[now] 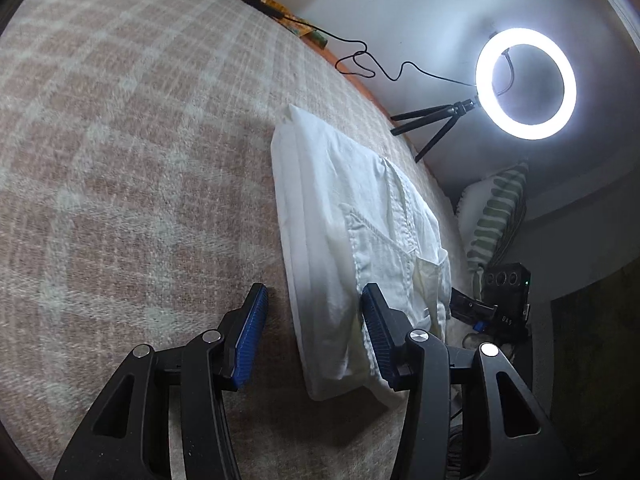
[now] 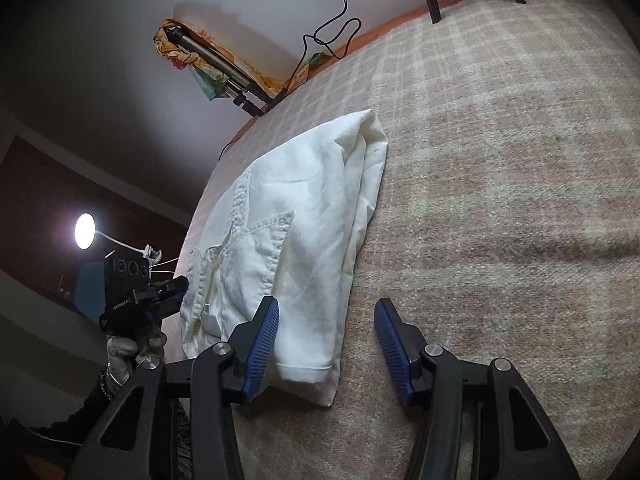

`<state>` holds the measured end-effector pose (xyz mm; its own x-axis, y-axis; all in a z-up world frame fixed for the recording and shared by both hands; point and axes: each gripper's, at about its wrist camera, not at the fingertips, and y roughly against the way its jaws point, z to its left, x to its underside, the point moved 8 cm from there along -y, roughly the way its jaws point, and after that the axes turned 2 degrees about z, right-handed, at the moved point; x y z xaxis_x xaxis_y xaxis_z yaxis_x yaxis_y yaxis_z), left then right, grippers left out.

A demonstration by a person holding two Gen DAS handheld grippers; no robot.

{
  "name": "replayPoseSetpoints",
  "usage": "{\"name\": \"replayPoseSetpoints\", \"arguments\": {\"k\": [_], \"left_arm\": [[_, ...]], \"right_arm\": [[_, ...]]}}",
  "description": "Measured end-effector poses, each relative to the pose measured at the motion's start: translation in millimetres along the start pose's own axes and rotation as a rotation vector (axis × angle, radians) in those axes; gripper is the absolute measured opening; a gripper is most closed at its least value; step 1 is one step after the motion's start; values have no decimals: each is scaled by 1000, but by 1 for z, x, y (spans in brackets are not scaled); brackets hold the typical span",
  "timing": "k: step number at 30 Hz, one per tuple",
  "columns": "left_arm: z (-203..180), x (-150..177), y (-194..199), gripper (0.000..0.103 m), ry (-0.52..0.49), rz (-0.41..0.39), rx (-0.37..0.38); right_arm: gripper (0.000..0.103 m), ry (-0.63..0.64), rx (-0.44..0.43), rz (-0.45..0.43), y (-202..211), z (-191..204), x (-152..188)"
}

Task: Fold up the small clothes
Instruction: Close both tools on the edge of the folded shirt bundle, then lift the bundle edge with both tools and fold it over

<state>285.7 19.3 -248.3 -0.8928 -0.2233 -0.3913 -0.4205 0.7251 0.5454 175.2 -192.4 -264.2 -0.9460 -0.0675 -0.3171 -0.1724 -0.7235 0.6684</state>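
Note:
A white folded garment [image 1: 340, 208] [image 2: 304, 208] with stitched seams lies on a pink-and-cream checked blanket [image 1: 140, 140] [image 2: 500, 160]. My left gripper [image 1: 314, 296] is open at the garment's near end. Its right blue pad sits against the cloth, its left pad over the blanket, and the folded edge lies between them. My right gripper [image 2: 327, 306] is open too. Its left finger is over the cloth, its right finger over the blanket, and the garment's other folded edge runs between. Neither pair of pads presses the cloth.
A lit ring light [image 1: 485, 80] on a small tripod [image 1: 432, 120] stands at the bed's far edge, with a black cable [image 1: 360, 60] trailing. A striped pillow [image 1: 496, 208] lies beyond the garment. A gloved hand [image 2: 132, 346] shows at the bed's side under a round lamp [image 2: 85, 231].

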Motion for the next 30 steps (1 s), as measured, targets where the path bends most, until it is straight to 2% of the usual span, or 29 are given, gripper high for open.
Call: {"name": "replayPoseSetpoints", "arguments": {"k": [8, 12, 16, 18, 21, 26, 30], "left_arm": [[-7, -4, -8, 45, 0, -2, 28], [-7, -5, -11, 32, 7, -6, 29], [-7, -6, -16, 25, 1, -16, 23], [-11, -7, -16, 19, -36, -28, -9], [-19, -7, -15, 14, -99, -50, -53], [-31, -9, -12, 12, -179, -81, -101], [-51, -9, -10, 11, -291, -110, -156]], "right_arm": [[43, -43, -64, 7, -12, 3, -4], [32, -72, -90, -2, -13, -2, -6], [26, -83, -101, -10, -15, -1, -7], [17, -73, -69, -17, -17, 2, -8], [10, -16, -7, -33, -16, 12, -10], [7, 71, 91, -63, -9, 28, -12], [7, 167, 179, -87, -2, 44, -13]]}}
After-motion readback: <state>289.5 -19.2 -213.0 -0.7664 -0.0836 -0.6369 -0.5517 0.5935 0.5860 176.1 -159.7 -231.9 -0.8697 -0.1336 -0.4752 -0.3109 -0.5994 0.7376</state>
